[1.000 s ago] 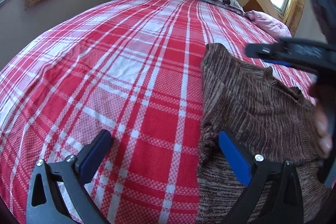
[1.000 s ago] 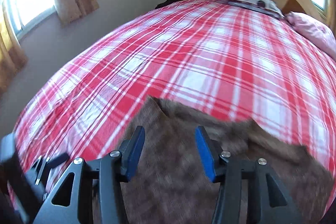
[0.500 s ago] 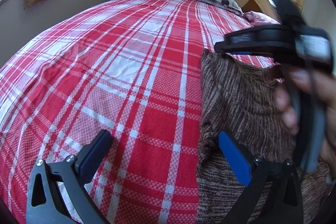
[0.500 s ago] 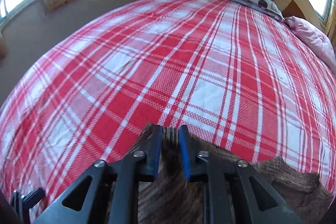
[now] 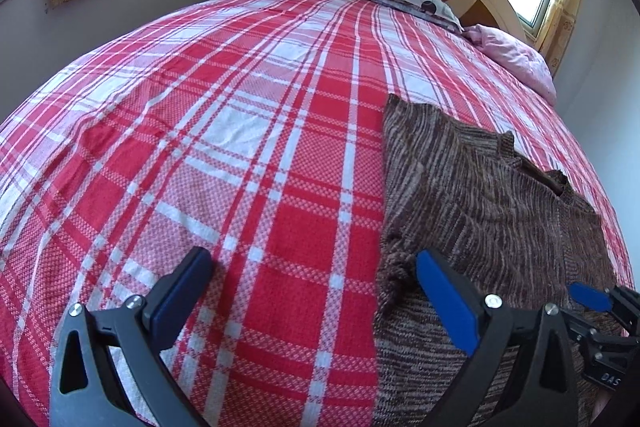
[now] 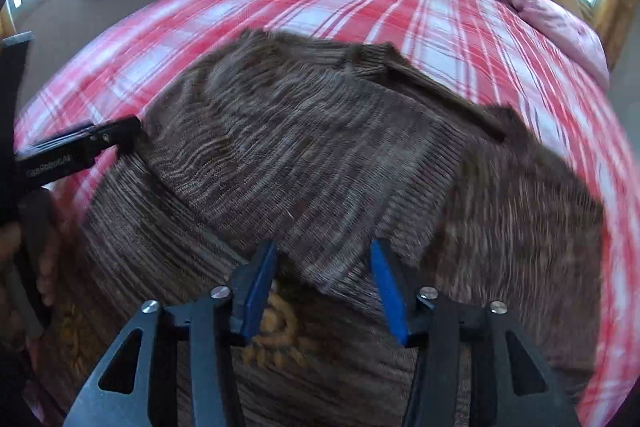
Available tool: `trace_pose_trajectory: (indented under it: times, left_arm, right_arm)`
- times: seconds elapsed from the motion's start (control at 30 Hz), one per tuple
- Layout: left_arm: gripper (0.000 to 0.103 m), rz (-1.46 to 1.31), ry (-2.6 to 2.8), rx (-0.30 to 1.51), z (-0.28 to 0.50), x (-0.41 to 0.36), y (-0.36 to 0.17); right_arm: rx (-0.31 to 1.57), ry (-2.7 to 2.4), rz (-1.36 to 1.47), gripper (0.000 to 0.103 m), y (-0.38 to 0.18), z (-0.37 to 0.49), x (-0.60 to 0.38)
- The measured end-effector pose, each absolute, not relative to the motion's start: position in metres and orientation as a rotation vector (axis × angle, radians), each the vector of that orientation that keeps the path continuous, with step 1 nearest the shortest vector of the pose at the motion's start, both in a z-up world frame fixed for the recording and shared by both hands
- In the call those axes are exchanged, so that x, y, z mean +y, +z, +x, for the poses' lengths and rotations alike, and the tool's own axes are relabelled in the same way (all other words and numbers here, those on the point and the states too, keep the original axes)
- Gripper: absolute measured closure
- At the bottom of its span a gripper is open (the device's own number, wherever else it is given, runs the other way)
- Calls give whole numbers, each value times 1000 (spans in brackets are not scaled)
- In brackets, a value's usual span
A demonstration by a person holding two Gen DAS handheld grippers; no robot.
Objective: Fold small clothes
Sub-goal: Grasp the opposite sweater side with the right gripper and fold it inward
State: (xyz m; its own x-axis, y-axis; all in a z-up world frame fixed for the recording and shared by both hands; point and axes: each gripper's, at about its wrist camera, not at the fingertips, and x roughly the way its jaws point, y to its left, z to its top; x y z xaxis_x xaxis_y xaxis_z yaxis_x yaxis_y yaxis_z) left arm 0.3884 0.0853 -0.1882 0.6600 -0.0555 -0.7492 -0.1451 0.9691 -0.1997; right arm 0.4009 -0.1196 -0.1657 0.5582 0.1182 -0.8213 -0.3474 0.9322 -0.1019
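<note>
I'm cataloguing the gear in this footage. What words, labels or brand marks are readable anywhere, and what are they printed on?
"DAS": partial white lettering on the black body of the right tool, cut off at the left wrist view's edge.
"GenRobot.AI", roughly: white lettering on the black body of the left tool; blurred, so uncertain.
The golden emblem on the brown striped knit sweater shows no readable letters.
</note>
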Motion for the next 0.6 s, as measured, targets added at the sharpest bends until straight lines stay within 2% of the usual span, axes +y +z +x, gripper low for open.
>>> trace_pose_trajectory:
  times: [0.2, 0.3, 0.6]
  left_arm:
    - [0, -274, 9, 857, 354, 85, -184]
    - [0, -283, -14, 848, 335, 83, -183]
    - [0, -234, -17, 871, 296, 72, -179]
  right_arm:
    - [913, 225, -189, 51, -153, 375, -154]
    - [996, 151, -154, 50, -173, 381, -182]
    - [867, 216, 14, 49, -140, 324, -219]
